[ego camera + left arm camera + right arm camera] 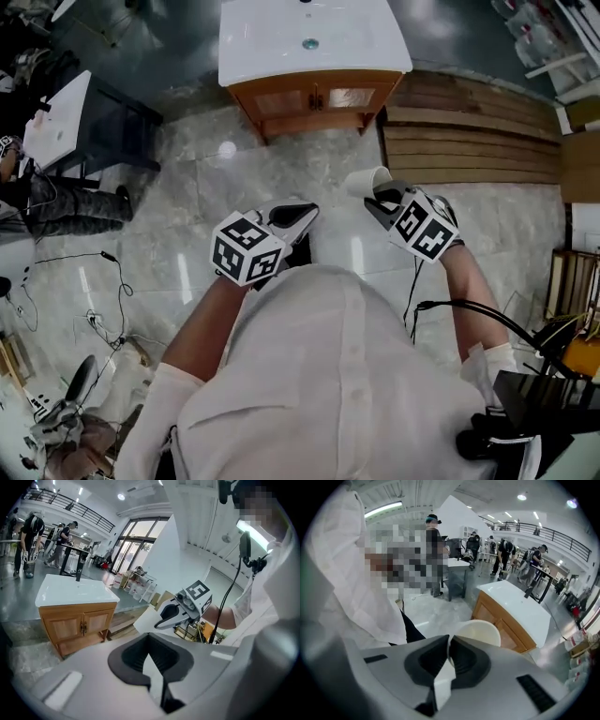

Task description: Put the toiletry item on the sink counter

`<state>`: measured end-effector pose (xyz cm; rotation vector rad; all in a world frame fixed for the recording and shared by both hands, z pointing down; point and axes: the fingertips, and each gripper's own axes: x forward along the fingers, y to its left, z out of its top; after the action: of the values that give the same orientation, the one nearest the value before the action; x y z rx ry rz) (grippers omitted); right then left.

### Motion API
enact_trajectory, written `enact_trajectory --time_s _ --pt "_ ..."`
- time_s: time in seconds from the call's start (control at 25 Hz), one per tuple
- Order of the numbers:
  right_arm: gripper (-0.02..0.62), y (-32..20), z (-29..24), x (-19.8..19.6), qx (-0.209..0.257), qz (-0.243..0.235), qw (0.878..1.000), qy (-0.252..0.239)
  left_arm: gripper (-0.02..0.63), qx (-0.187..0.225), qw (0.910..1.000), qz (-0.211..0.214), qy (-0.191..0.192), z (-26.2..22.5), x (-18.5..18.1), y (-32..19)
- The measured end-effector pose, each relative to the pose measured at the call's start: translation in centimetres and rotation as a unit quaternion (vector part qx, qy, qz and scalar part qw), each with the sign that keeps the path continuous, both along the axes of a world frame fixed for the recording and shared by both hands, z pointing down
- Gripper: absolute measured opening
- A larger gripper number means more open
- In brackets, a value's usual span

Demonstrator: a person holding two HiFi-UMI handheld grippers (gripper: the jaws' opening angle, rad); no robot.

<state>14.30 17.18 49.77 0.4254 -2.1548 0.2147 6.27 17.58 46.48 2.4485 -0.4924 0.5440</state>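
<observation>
The toiletry item is a white cup [367,179], held by its rim in my right gripper [379,200], which is shut on it over the marble floor. In the right gripper view the cup [480,631] shows just past the jaw tips of the right gripper [449,640]. My left gripper [307,213] hovers level with it to the left, shut with nothing between its jaws [151,637]. The sink counter [272,42], a white top on a wooden cabinet, stands ahead across the floor, apart from both grippers. The left gripper view also catches the cup [146,620].
A dark table with a white board [58,117] stands at the left. Wooden planks [469,141] lie right of the cabinet. Cables [112,286] trail on the floor at the lower left. People stand around tables far behind the sink counter [525,609].
</observation>
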Motion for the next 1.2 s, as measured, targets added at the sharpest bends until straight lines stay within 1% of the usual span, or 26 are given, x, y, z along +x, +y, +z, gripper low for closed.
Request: enact_trajectory --time_s 0.2,0.32,0.44,0.56,0.64,0.8,0.96,1.08,1.2 --pt "0.008 -9.8 -1.7 -0.9 0.002 0.021 1.000 0.010 0.005 -0.004 0.9998 0.007 0.019 -1.1 -1.3 -9.0" --pt "0.008 -15.1 -2.2 -1.3 0.013 0.032 0.999 0.022 0.005 -0.002 0.9996 0.014 0.023 -1.2 -2.6 -13.9" --pt "0.008 -19.3 -2.1 -1.7 0.022 0.034 0.998 0.038 0.005 0.001 0.9997 0.013 0.018 -1.2 -3.9 -17.4" --pt "0.008 -23.5 -2.0 -1.2 0.032 0.028 0.997 0.059 0.005 0.004 0.9997 0.006 0.023 -1.2 -4.4 -19.9" --pt "0.008 -26.3 -2.0 -1.0 0.035 0.022 0.997 0.066 0.005 0.000 0.9997 -0.006 0.025 -1.0 -4.8 -21.5" --pt "0.008 -32.1 -2.0 -0.5 0.039 0.013 0.997 0.059 0.005 0.001 0.9990 -0.037 0.027 -1.1 -5.3 -25.3" --pt "0.008 -39.0 -0.8 0.9 0.049 -0.002 0.997 0.066 0.005 0.014 0.9978 -0.064 0.010 -0.8 -5.3 -29.5" --pt "0.008 -43.9 0.7 2.2 0.051 -0.027 0.995 0.084 0.005 0.023 0.9948 -0.099 0.000 -1.1 -5.1 -33.1" --pt "0.008 -49.1 1.7 3.0 0.047 -0.061 0.992 0.096 0.005 0.026 0.9903 -0.137 0.001 -1.7 -4.5 -36.5"
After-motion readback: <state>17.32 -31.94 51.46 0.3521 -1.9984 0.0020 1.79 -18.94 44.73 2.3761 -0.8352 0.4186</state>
